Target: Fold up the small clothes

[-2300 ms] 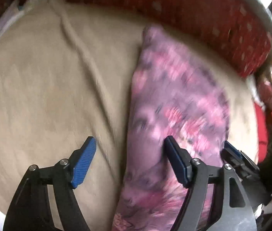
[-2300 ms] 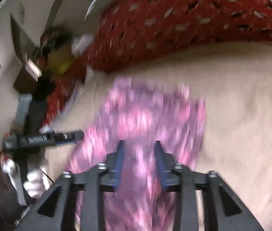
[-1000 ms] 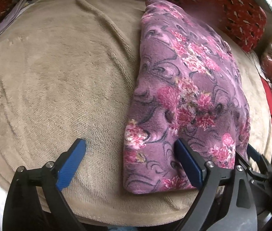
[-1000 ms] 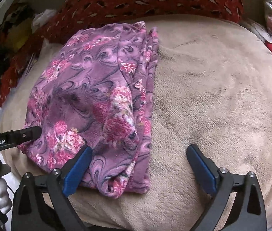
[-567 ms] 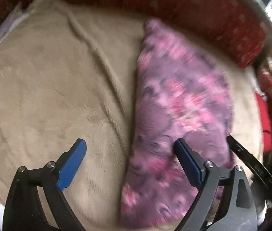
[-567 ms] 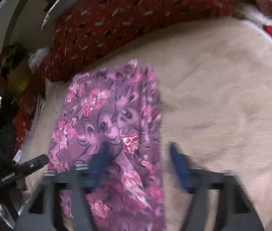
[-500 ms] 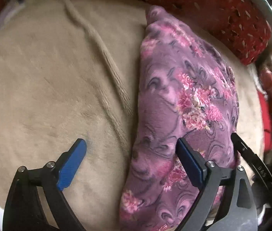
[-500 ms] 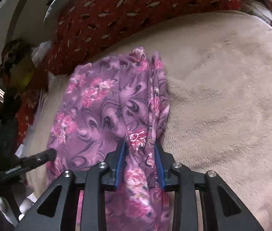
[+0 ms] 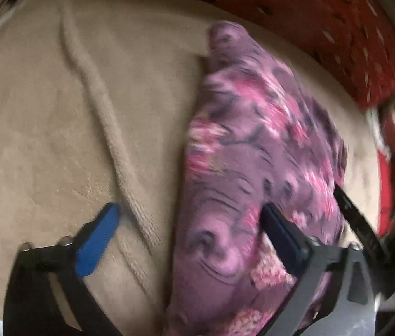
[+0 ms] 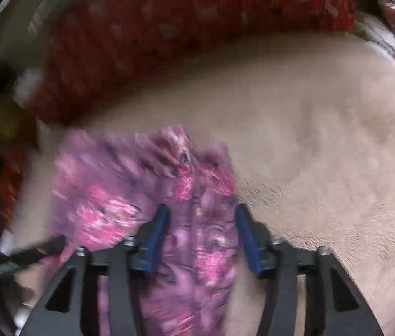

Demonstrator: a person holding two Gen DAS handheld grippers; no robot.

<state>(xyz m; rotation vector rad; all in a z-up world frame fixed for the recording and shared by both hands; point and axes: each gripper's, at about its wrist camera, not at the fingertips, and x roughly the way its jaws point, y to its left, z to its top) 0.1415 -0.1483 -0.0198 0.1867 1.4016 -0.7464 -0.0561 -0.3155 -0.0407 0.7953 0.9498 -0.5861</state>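
A purple garment with pink flowers [image 9: 256,168] lies folded on a beige fleece blanket [image 9: 57,117]. My left gripper [image 9: 189,232] is open and wide, straddling the garment's left folded edge; its right finger rests over the cloth, its left finger over the blanket. In the right wrist view the garment [image 10: 113,201] is blurred and bunched. My right gripper [image 10: 201,229] is partly open, with the garment's right edge lying between its blue pads [image 10: 158,232]. The right gripper's finger also shows in the left wrist view [image 9: 357,218].
A red patterned cushion [image 9: 295,8] runs along the back of the blanket and shows in the right wrist view [image 10: 183,28]. A raised crease [image 9: 105,128] crosses the blanket on the left. Red and mixed clutter [image 9: 393,145] sits at the right edge.
My right gripper, shut on the garment's edge half a second ago, has opened partway and the cloth has bunched up toward the back. My left gripper has stayed open and moved slightly closer.
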